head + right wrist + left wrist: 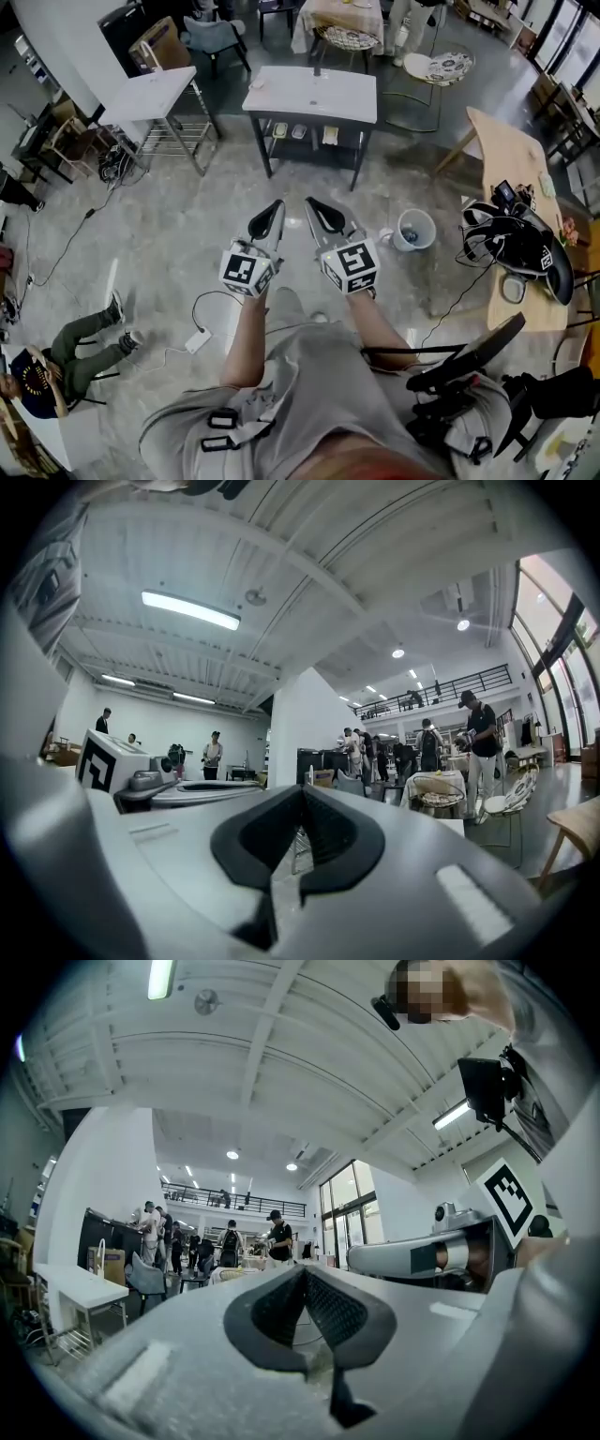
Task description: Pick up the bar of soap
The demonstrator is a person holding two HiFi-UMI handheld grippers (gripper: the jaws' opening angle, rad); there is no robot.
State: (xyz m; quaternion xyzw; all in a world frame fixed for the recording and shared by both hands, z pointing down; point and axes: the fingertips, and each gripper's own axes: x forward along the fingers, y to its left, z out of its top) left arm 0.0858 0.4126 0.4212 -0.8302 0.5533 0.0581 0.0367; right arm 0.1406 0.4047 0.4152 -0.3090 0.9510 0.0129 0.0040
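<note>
Forearms: nearest the head camera, bare and raised in front of the body, one gripper in each hand, over open floor.
Left gripper [272,208]: jaws pressed together at the tips, nothing between them; its own view [305,1274] confirms this.
Right gripper [316,206]: jaws likewise together and empty, as its own view [301,789] shows; it is held just beside the left one.
Soap: I cannot pick it out for certain. A small pale object [255,84] sits at the left edge of the white table [319,98], and more small items lie on its lower shelf [301,132]; any of these might be it.
Done: nothing yet, by my reading; both grippers are well apart from the table.
Left: walk up, find the bar, open a gripper, close on it, lift.
Head view only: table top, shelf and floor between.
Gripper views only: pad contact up close, ceiling lamps, people standing far back; neither shows the table top.
</note>
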